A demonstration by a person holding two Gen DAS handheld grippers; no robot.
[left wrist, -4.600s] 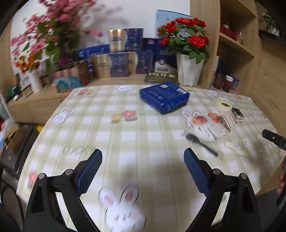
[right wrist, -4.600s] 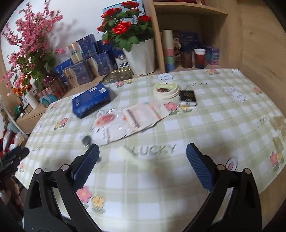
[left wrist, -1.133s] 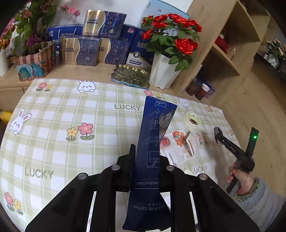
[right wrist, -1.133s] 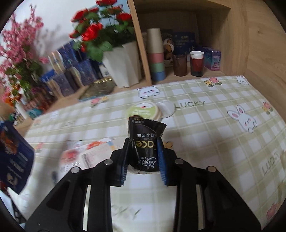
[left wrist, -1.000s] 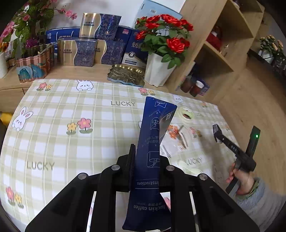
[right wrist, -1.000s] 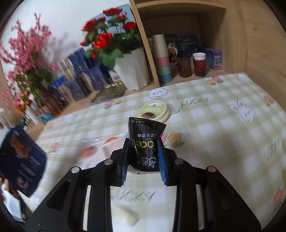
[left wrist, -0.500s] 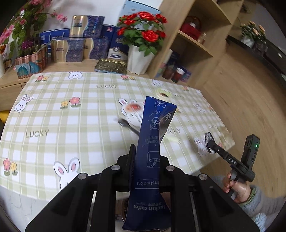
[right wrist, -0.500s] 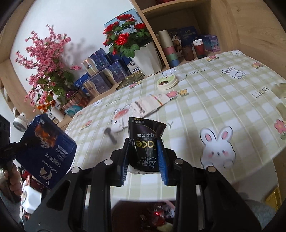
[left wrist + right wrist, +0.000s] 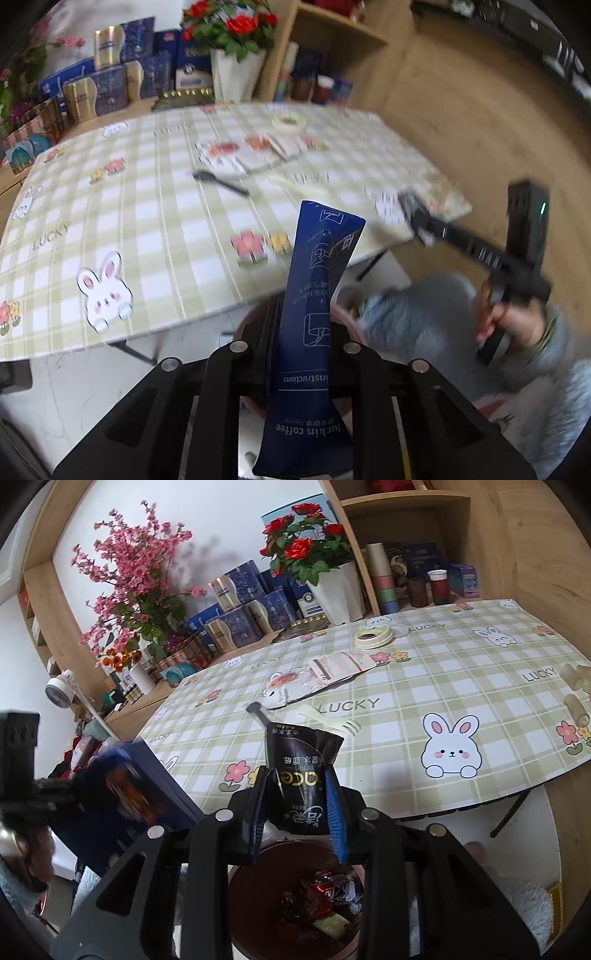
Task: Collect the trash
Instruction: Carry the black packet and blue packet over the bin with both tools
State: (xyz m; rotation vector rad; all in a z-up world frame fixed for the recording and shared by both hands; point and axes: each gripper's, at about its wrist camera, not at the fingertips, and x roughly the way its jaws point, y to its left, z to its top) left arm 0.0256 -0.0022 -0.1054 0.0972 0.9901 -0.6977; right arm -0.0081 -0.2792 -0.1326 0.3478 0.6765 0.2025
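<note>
We see a table (image 9: 443,686) covered in a green-and-white checked cloth printed with rabbits, flowers and the word LUCKY, filling most of both views. Beyond its far edge stand wooden shelves, a row of blue and gold boxes (image 9: 240,613), a white pot of red roses (image 9: 332,587) and a tall spray of pink blossoms (image 9: 129,576) to the left. Below the table's near edge, on the floor, sits a round dark brown trash bin (image 9: 258,897) with crumpled wrappers already inside. Our left gripper (image 9: 299,343) is clamped on a long dark blue coffee pouch (image 9: 317,295), which stands upright between its jaws and is held off the near edge of the table. Our right gripper (image 9: 299,805) is clamped on a small black tissue packet (image 9: 303,768), held upside down directly above the open bin. In the left wrist view, a hand (image 9: 498,321) in a grey sleeve grips the right tool's handle at the right of the scene. Still lying on the table are a flat white printed wrapper (image 9: 314,675) near the middle, a round pale green lid (image 9: 373,635) farther back, a black plastic spoon (image 9: 221,182) and a pale plastic fork (image 9: 332,720) near the front.
</note>
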